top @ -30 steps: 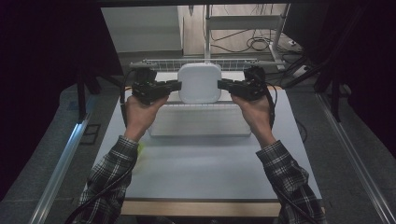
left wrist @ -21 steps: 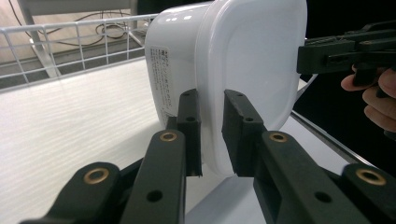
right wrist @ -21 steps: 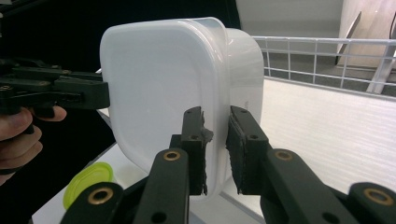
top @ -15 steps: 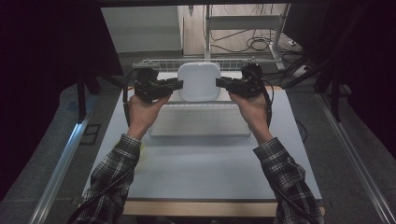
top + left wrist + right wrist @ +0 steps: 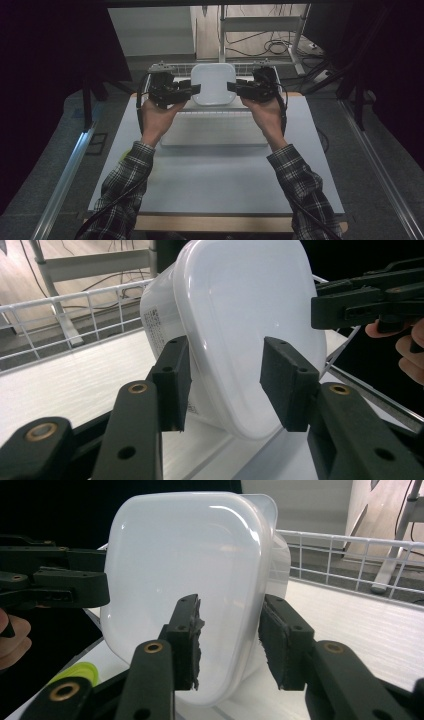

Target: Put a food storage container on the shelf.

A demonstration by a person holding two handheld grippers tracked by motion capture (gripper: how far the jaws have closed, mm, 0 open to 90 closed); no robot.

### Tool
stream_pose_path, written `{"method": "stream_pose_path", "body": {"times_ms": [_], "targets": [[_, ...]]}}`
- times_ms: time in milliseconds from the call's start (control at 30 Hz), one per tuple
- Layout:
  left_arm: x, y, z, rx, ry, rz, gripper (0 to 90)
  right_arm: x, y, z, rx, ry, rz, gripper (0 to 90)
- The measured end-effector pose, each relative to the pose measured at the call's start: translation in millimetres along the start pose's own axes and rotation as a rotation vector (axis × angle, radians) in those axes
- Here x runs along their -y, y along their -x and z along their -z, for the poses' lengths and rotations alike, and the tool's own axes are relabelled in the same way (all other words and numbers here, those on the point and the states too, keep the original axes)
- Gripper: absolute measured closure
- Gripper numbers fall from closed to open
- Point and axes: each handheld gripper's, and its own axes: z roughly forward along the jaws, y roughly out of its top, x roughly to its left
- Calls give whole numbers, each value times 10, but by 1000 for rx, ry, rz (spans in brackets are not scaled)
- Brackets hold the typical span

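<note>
Now released: both sets of jaws have just been opening, parted partway, pads off the white container (image 5: 213, 84). Compared with a second ago, same placement at upper centre of the high view, tilted on edge against the wire rack (image 5: 165, 66) at the table's (image 5: 220, 170) far end. Likely meaning: placement done, withdrawal next. Left gripper (image 5: 195, 89) just beside the container's left edge, right gripper (image 5: 232, 86) just beside its right edge. Container rim between the pads (image 5: 172, 380) in the left gripper view, untouched; likewise between the pads (image 5: 187, 640) in the right gripper view.
</note>
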Motion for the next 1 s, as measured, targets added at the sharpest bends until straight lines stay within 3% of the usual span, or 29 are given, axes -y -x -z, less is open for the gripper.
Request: {"method": "stream_pose_path", "body": {"times_ms": [367,567,667,800,1000], "targets": [[6,-24,-89,-28,-5,-15,504,13,20,-45,1,2,5,581],[-4,-43,-123,-67,-8,-38,461,8,12,-62,16,8,19,530],[-1,-67,-134,-56,-2,-24,458,6,17,-72,26,12,15,502],[-1,-78,-145,-48,2,-19,456,1,18,-89,81,28,36,479],[-51,-98,-184,-70,0,-10,443,-10,29,-124,89,37,33,493]]}}
